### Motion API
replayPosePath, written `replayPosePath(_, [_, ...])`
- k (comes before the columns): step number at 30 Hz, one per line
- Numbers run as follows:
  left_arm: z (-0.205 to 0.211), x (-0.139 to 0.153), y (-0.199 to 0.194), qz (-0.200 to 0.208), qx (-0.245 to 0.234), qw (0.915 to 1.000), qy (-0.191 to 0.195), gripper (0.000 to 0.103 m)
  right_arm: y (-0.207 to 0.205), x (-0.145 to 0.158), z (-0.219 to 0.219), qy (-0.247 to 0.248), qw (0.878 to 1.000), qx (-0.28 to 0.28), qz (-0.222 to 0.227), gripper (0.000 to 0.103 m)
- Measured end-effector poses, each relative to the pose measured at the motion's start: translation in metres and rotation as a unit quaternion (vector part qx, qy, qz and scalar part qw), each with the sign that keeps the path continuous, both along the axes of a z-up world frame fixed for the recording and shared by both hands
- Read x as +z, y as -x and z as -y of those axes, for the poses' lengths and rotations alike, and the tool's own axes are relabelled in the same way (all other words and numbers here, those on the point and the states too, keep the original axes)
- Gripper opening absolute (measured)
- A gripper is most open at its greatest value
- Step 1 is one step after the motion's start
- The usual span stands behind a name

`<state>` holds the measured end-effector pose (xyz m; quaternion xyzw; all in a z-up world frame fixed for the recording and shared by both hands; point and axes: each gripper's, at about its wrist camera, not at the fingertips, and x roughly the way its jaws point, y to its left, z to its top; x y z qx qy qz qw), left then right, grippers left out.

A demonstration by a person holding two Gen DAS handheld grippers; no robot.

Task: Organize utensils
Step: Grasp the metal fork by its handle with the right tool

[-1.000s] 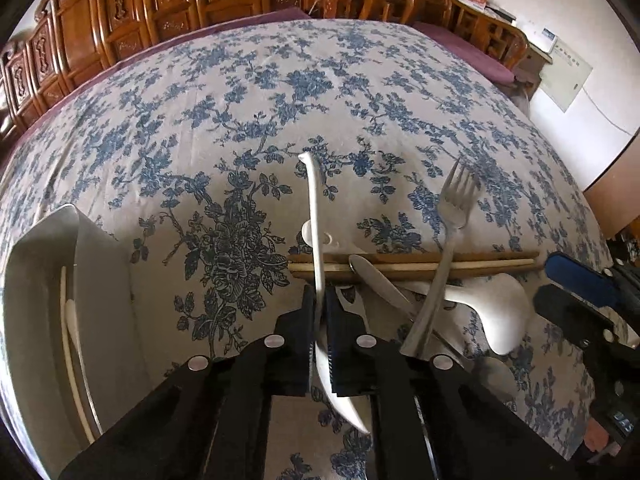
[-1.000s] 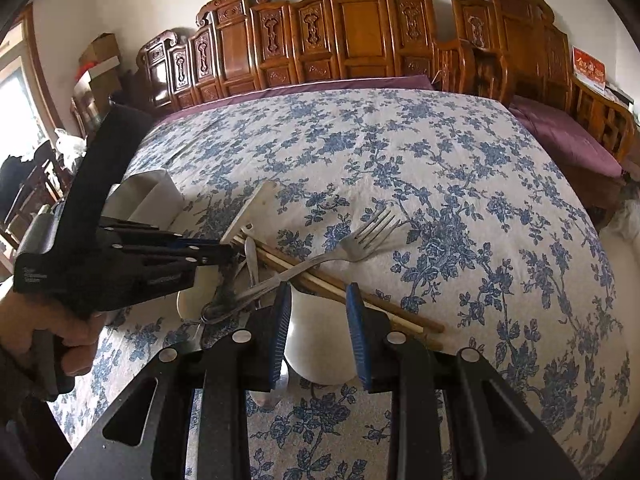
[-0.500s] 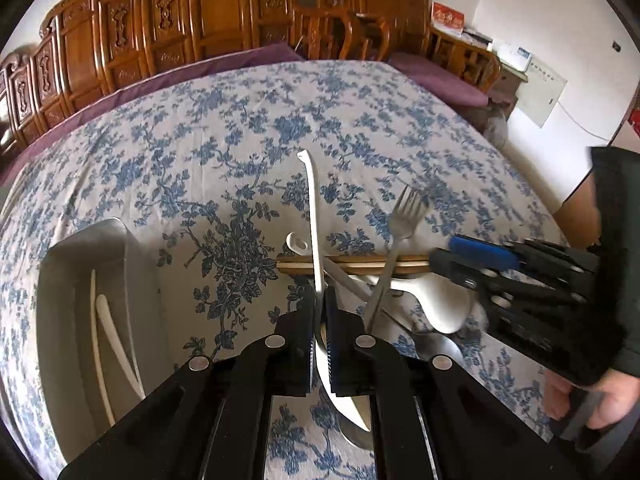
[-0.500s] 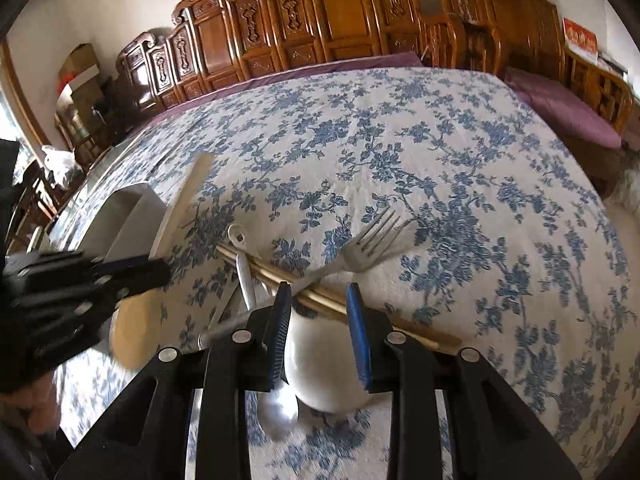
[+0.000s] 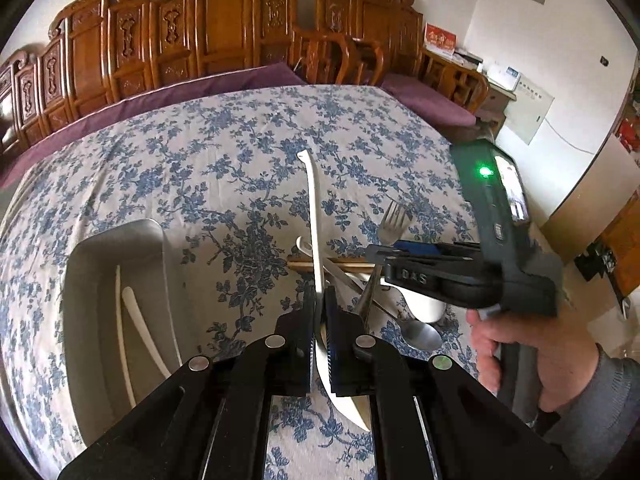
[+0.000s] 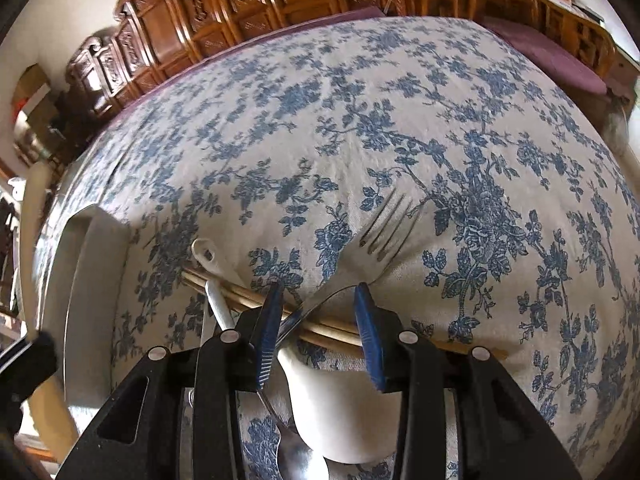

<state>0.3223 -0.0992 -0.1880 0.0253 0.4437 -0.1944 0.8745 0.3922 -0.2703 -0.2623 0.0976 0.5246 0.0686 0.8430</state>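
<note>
My left gripper (image 5: 319, 302) is shut on a long white rice paddle (image 5: 313, 216) and holds it above the table, handle pointing away. My right gripper (image 6: 318, 296) is open, low over the utensil pile, its jaws either side of the metal fork (image 6: 380, 232). The fork also shows in the left wrist view (image 5: 390, 226). Under it lie wooden chopsticks (image 6: 244, 294), a white ceramic spoon (image 6: 340, 408) and a metal spoon (image 5: 418, 334). The right gripper also shows in the left wrist view (image 5: 380, 258).
A grey tray (image 5: 116, 240) lies at the left with white utensils (image 5: 140, 320) inside; its rim shows in the right wrist view (image 6: 76, 280). Carved wooden chairs (image 5: 224, 32) line the far edge of the floral tablecloth (image 5: 224, 152).
My left gripper has lifted the white paddle up out of the pile. My right gripper has moved forward and down until its jaws straddle the fork.
</note>
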Motion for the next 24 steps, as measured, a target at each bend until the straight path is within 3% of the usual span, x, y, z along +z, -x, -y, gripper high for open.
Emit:
replayPosePath(5, [-0.009, 0.006, 0.006, 0.006, 0.003, 1.0, 0.005, 0.004, -0.004, 0.001, -0.013, 0.04, 0.999, -0.001, -0.011, 0.039])
replayPosePath(7, [-0.014, 0.009, 0.009, 0.008, 0.006, 0.9999, 0.008, 0.004, -0.004, 0.002, -0.013, 0.036, 0.999, -0.004, -0.015, 0.026])
replayPosePath(9, [-0.018, 0.011, 0.013, 0.01, 0.008, 0.9999, 0.009, 0.004, -0.004, 0.005, -0.015, 0.047, 0.999, -0.01, -0.017, 0.019])
replayPosePath(16, [-0.032, 0.021, 0.025, 0.018, 0.017, 0.9996, 0.011, 0.004, 0.002, 0.008, -0.013, 0.056, 0.998, -0.012, -0.016, 0.008])
replayPosePath(24, [-0.042, 0.031, 0.031, 0.026, 0.028, 0.9993, 0.007, 0.004, 0.014, 0.029, -0.013, 0.056, 0.998, 0.006, 0.017, 0.008])
